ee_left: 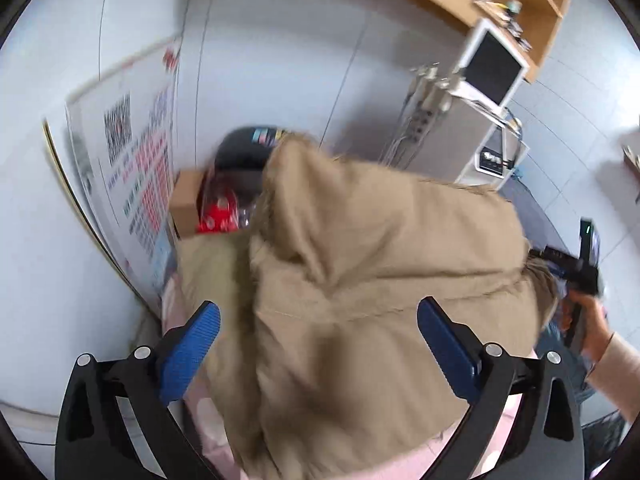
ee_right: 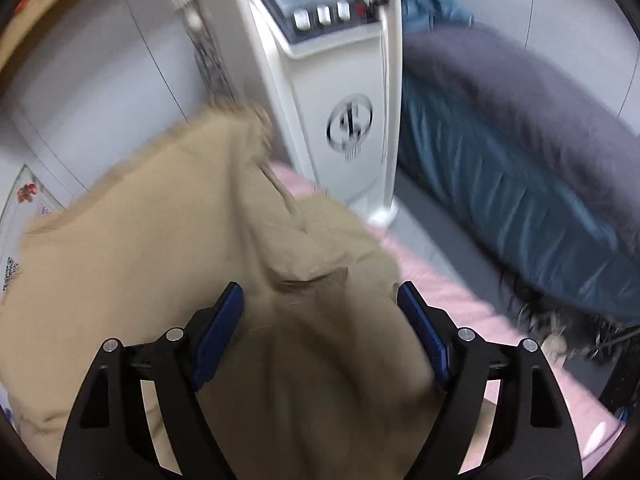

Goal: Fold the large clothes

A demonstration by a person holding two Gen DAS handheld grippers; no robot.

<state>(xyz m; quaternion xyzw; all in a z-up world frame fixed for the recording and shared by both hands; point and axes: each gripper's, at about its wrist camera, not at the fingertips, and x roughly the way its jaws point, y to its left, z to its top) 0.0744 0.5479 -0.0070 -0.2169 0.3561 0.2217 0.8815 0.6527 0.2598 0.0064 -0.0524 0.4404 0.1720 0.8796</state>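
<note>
1. Risking a slip: bulky tan coat heaped on the pink bedding, thick padding likely to spring back and undo a fold if pinched shallow.
2. Risking a snag too: fur-trimmed hood lying at the far end, apt to drag if caught.
3. Left gripper spread wide, pads either side of the coat's near bulk, clamping nothing.
4. Right gripper likewise wide apart, straddling a raised ridge of fabric, contact hard to judge through blur.
</note>
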